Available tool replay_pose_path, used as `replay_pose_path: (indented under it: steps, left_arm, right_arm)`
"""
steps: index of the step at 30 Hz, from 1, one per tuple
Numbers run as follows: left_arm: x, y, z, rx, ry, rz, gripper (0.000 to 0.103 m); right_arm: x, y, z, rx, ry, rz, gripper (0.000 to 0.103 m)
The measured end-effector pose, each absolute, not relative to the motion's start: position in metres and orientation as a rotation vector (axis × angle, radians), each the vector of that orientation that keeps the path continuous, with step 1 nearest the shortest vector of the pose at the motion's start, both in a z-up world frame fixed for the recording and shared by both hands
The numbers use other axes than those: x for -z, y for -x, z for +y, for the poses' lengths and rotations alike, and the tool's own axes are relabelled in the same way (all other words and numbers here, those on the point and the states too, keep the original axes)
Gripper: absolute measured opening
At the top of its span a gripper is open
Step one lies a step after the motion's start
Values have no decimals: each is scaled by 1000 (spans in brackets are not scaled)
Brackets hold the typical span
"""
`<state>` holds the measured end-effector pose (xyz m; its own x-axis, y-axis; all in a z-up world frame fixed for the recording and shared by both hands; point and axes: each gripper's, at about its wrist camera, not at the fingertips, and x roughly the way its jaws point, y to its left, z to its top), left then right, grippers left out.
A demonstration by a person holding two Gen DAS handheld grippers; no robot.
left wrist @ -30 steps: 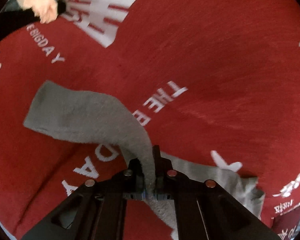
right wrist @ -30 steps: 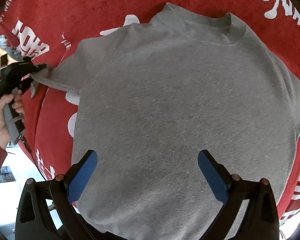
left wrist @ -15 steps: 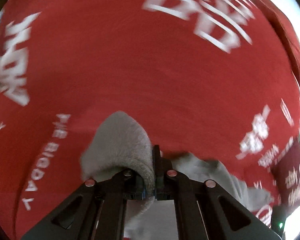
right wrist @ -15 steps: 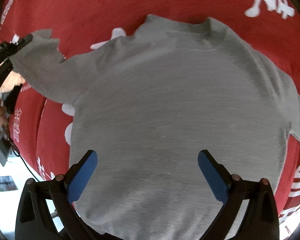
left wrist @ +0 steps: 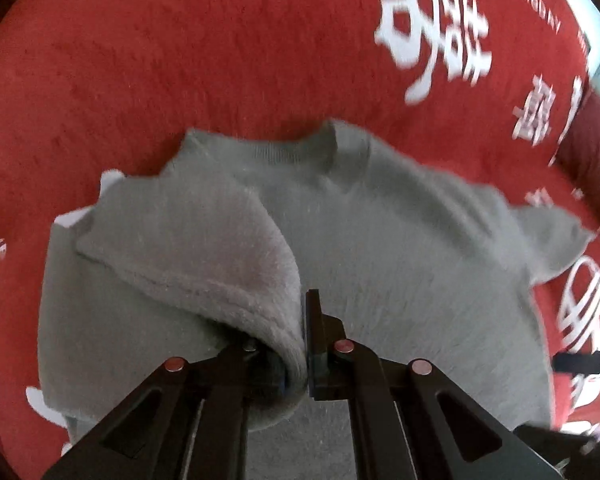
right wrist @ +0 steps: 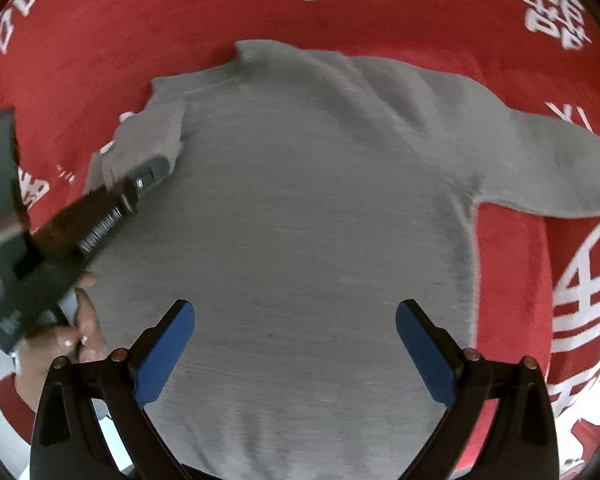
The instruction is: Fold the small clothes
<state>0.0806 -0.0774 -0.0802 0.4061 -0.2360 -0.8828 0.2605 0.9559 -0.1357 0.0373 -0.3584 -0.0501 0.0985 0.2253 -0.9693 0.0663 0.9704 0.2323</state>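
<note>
A small grey sweatshirt (right wrist: 320, 208) lies flat on a red cloth (right wrist: 100, 40) printed with white characters, its neckline at the far side. At its left, the left gripper (left wrist: 304, 336) is pinched shut on the left sleeve (left wrist: 204, 248), which is turned in over the body with its fleecy inside showing. The right gripper (right wrist: 296, 340) hangs over the near hem, blue-padded fingers (right wrist: 168, 344) spread wide. The right sleeve (right wrist: 560, 168) lies stretched out to the right.

The left gripper (left wrist: 304, 336) pinches the sleeve (left wrist: 204, 248) folded over the gray sweater (left wrist: 400, 260), which lies on a red cloth (left wrist: 180, 60).
</note>
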Motion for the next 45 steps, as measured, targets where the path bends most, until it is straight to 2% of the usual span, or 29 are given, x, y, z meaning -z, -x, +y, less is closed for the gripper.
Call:
replay_pose_path:
  steps: [2,4,5,6,12,17,23,28,30,31,32,38,42,45]
  left_arm:
    - [79,-76,-75,301,-7,1114,6]
    - [68,-69,-64,287,14,1101,39]
    - [63,-68,-58,276,14,1094,77]
    - [52,-61,-50,238,0,1055,86]
    - [23,-44,1,120,-45,1010,89]
    - [35,-39,71,-86,-30,1066,89]
    - [70,-34,106,-125,-99,1132,89]
    - [94,-48,95,-108,-93,1145,89]
    - [97,-53,89,-115,-100,1141,89]
    - [99,-56,89,-124,-91,1142,89]
    - [100,-58,91,-131,-73,1145,89]
    - [103,-66,96,-140,-48,1162,89]
    - [105,-67,94,-143,-55,1164,89]
    - [105,-67,95,-151,-48,1170,89]
  right_arm:
    - [51,-40,-364,-116,-240,1471,101]
    - [48,-46,-368,-120,-238,1462,101]
    - [46,-50,-367,-125,-234,1454,101]
    - [45,-54,-365,-131,-229,1445,101]
    - [23,-96,-320,-229,-140,1365,101]
    - [14,-134,-247,-343,-2,1306,101]
    - [39,-149,-128,-429,327,1278,101]
    - [91,-138,-73,-316,752,1230,99]
    - [99,-138,-75,-266,825,1186,77]
    - [97,-140,-81,-268,798,1187,34]
    - [92,-145,-89,-275,734,1205,7]
    - [42,-163,-215,-155,58,1203,7]
    - [73,-152,-300,-66,-293,1315,8]
    - [104,-137,-348,-35,-585,1411,33]
